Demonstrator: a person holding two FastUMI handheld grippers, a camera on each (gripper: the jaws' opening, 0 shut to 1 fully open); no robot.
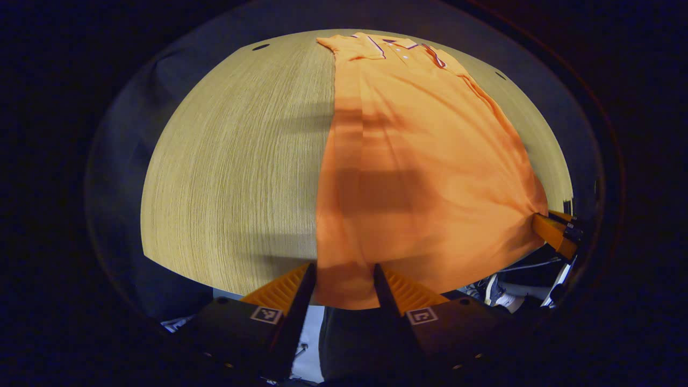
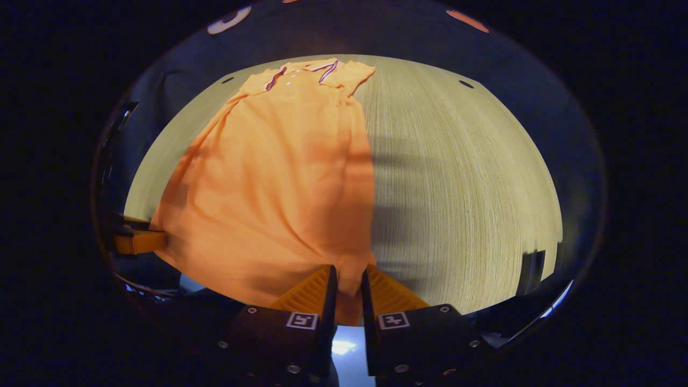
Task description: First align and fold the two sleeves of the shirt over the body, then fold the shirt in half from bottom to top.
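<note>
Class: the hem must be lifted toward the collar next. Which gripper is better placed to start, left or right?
Right, probably. The right gripper has its fingers closed on the hem of the polo shirt, ready to lift; the left gripper straddles the hem with its fingers apart.

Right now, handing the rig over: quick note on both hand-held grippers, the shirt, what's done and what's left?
Left hand-held gripper: straddles the shirt's bottom hem at one corner, jaws fairly wide, so grip uncertain.
Right hand-held gripper: shut on the hem at the other corner.
Shirt: lies lengthwise on the wooden table, collar at the far end, hem at the near edge.
Done: sleeves look folded in.
Left: carry the hem up to the collar.
</note>
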